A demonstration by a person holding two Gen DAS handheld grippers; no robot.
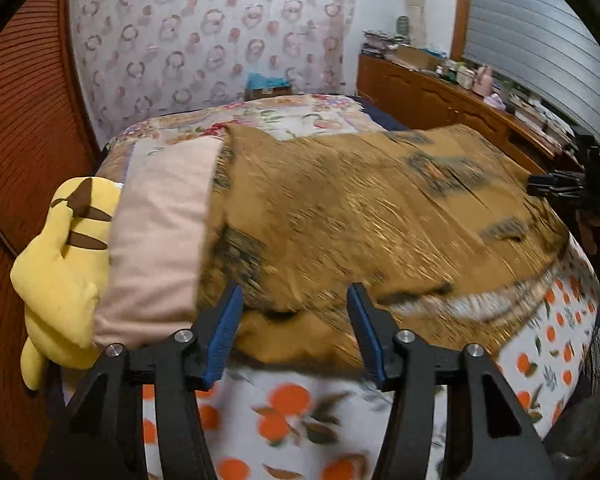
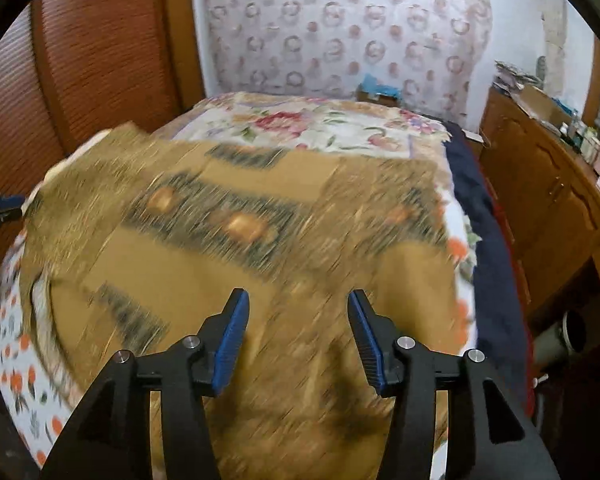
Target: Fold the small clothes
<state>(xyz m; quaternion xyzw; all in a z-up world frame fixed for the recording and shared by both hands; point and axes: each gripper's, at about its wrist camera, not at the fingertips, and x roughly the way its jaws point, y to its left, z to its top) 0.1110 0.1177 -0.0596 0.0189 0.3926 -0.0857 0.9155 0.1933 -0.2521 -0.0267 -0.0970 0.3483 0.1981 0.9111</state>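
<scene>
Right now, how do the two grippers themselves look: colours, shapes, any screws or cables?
The left gripper and right gripper look alike: black plastic frames with angular, triangular cut-outs, two tapered fingers lined with ribbed blue pads, and round silver screw heads at the joints. No cables, printed markings or sleeves are visible.

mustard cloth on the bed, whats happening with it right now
A person with a two-finger gripper in each hand is working on a mustard-brown patterned garment spread over a bed with an orange-print sheet. The left gripper and right gripper are both open and empty, poised at the garment's near edge. No fold is clearly visible yet; the fabric is blurred. A yellow Pikachu plush sits beside a pink pillow.
</scene>
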